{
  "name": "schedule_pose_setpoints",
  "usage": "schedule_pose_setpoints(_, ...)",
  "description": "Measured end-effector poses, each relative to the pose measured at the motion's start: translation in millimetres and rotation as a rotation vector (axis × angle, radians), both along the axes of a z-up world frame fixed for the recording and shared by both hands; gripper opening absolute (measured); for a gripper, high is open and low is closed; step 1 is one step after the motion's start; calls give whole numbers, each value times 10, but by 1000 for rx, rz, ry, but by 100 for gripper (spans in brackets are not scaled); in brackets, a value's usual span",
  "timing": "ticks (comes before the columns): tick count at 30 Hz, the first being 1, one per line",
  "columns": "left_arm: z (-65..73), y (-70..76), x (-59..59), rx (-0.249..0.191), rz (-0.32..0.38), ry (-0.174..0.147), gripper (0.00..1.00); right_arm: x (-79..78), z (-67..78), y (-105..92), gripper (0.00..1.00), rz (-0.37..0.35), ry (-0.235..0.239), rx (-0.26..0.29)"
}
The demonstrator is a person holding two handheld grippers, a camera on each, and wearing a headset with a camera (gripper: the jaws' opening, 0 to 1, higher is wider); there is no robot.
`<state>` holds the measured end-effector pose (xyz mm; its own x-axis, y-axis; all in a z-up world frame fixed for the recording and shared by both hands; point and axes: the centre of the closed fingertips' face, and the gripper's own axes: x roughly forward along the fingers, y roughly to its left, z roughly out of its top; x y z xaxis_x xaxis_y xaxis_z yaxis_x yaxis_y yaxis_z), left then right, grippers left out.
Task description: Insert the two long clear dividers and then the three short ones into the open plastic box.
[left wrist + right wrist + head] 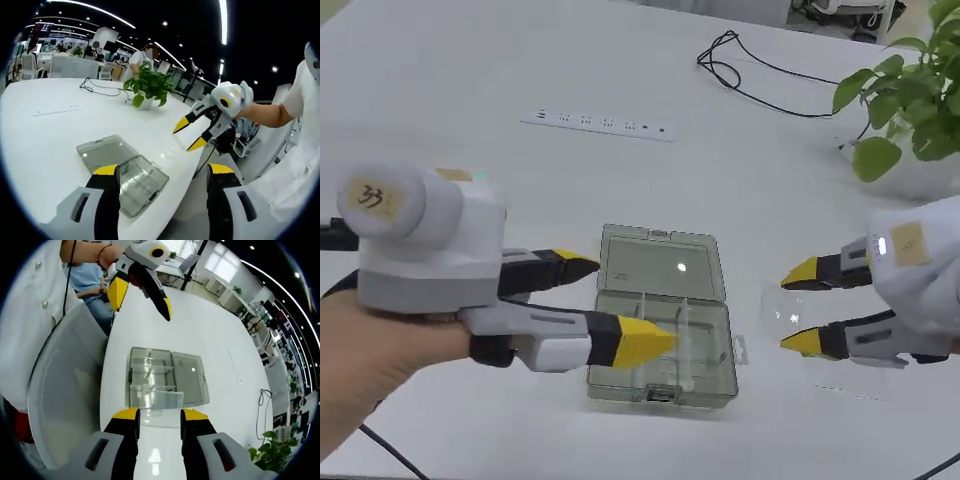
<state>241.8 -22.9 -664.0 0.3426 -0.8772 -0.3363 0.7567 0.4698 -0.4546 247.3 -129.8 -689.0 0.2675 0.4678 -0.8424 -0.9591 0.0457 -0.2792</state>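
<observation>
Box (655, 268) one, open; left gripper (628, 301), right gripper (789, 310) both spread.

Left gripper (620, 303) in bare left hand (370, 365), jaws spread wide, tips pointing right; right gripper (800, 308) facing it, jaws apart.

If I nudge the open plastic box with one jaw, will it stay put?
Probably slides: the plastic box looks thin-walled and light on a smooth, glossy table. Tipping seems unlikely, since its lid lies open flat beside it.
</observation>
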Motion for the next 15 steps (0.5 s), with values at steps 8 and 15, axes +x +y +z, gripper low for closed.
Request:
schedule_pose_setpoints(8,100,-327,-119,-130,-20,153,52,-153,240,232,32,31,-33,25)
schedule_pose_setpoints(15,142,-529,-210,-236,-17,296,38,-252,350,354,32,51,-50,21)
